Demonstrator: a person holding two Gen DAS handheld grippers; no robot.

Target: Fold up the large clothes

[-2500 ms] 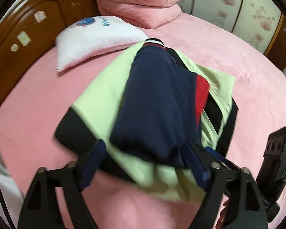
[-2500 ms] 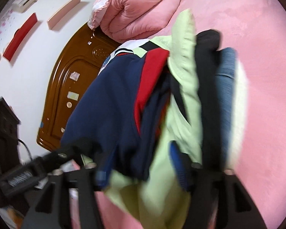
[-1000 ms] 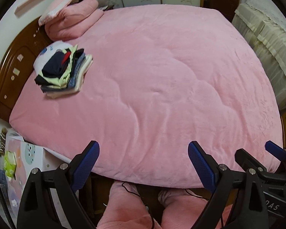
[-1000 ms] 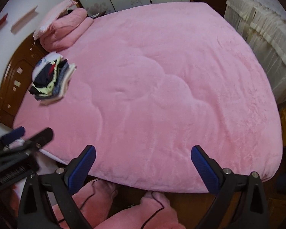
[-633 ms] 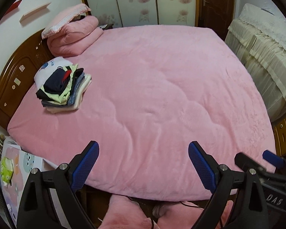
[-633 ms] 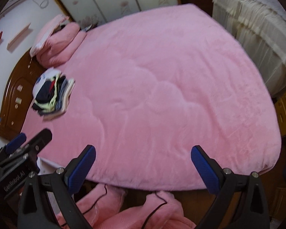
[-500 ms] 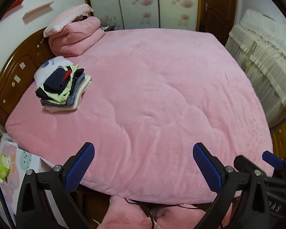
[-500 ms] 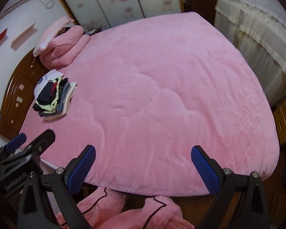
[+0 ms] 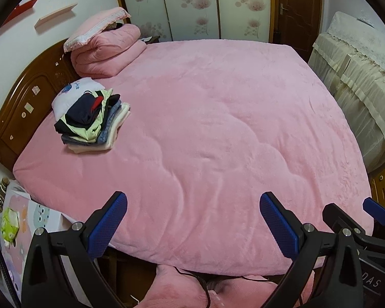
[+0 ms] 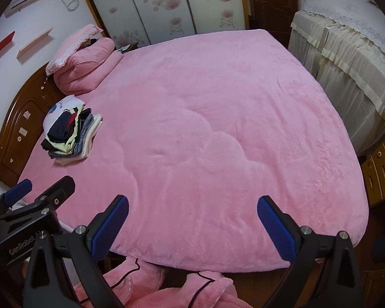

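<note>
Pink bed (image 9: 218,128), folded clothes stack (image 9: 92,124) far upper-left (near headboard); left claw (image 9: 192,220) empty

Two high side-by-side views over bed (image 9: 218,128)

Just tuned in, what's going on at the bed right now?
Nothing is being handled. The left gripper and right gripper are both open and empty, held above the near edge of the pink bed. A stack of folded clothes sits by the headboard, partly on a white pillow.
</note>
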